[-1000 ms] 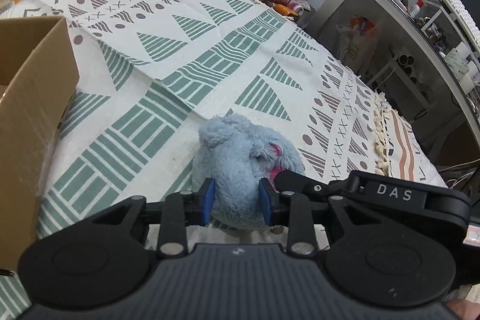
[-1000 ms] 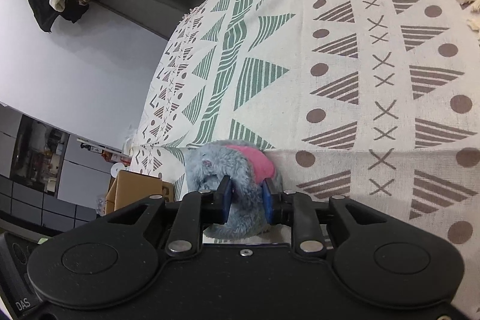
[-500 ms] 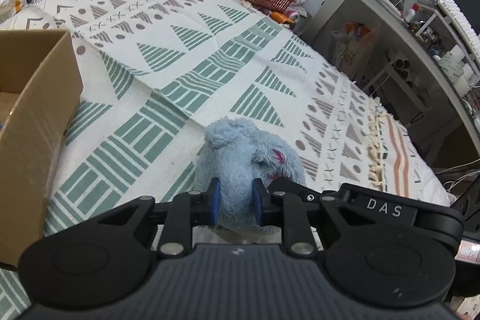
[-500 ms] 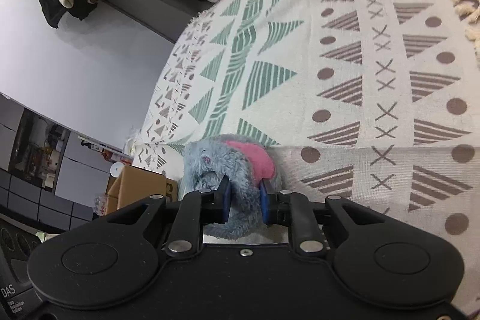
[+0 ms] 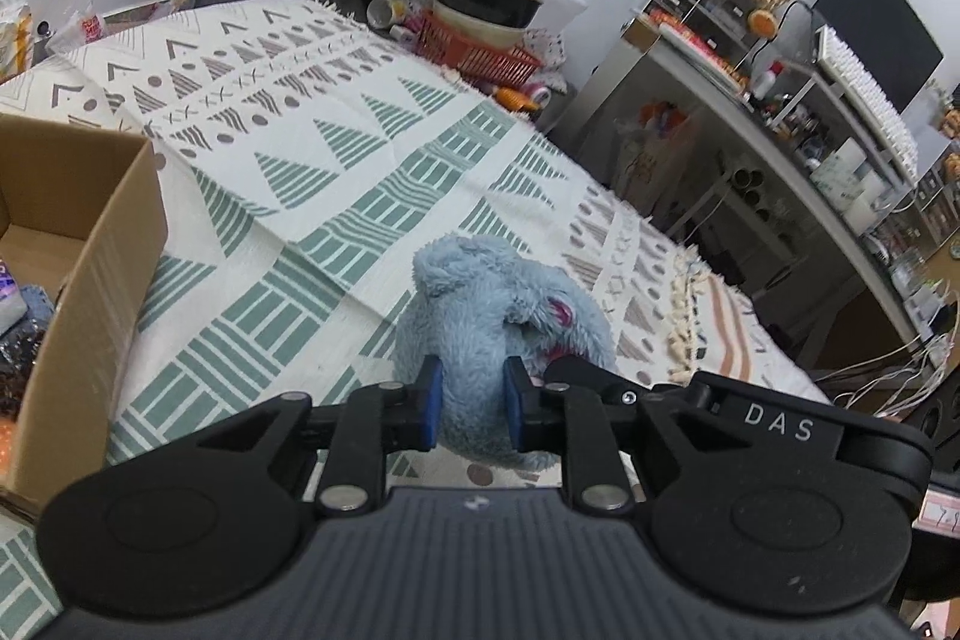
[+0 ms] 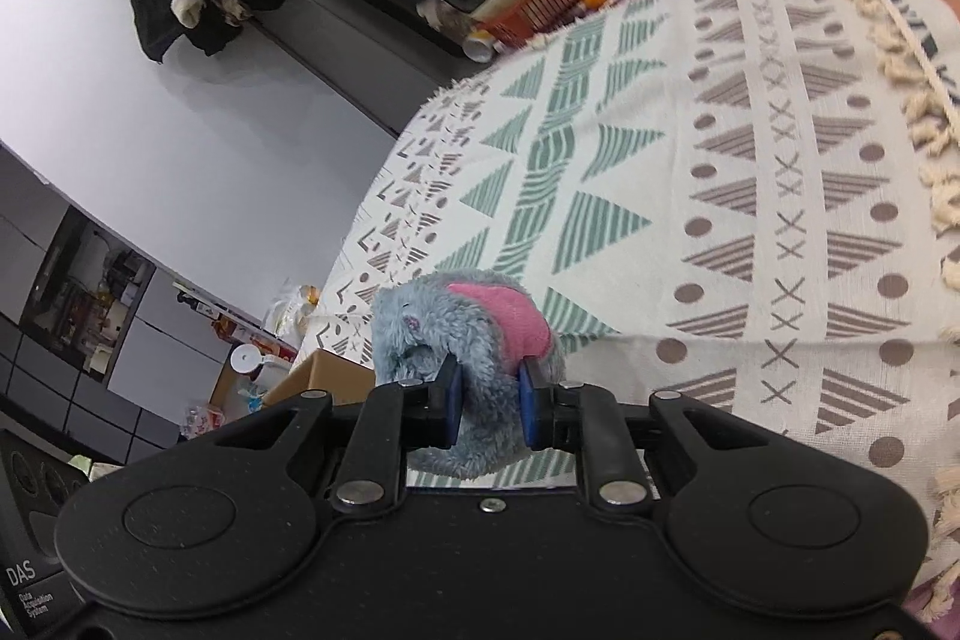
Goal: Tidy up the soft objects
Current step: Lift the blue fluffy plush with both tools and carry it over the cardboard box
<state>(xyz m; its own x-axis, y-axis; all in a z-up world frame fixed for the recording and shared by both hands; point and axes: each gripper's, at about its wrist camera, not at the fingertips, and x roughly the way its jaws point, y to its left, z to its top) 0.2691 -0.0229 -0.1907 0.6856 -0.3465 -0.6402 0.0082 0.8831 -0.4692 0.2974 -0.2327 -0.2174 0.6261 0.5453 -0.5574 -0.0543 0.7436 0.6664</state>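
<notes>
Left wrist cam: your left gripper [image 5: 471, 403] is clamped tight on the blue plush toy [image 5: 498, 304] above the patterned blanket [image 5: 372, 160], w/ the cardboard box [image 5: 90, 244] at left; right wrist cam: your right gripper [image 6: 486, 400] pinches the same toy's fur by its pink ear [image 6: 504, 313].

I see a bed under a patterned cloth [image 5: 372, 148]; at my nine o'clock, an open cardboard box [image 5: 90, 244] sits on it.
</notes>
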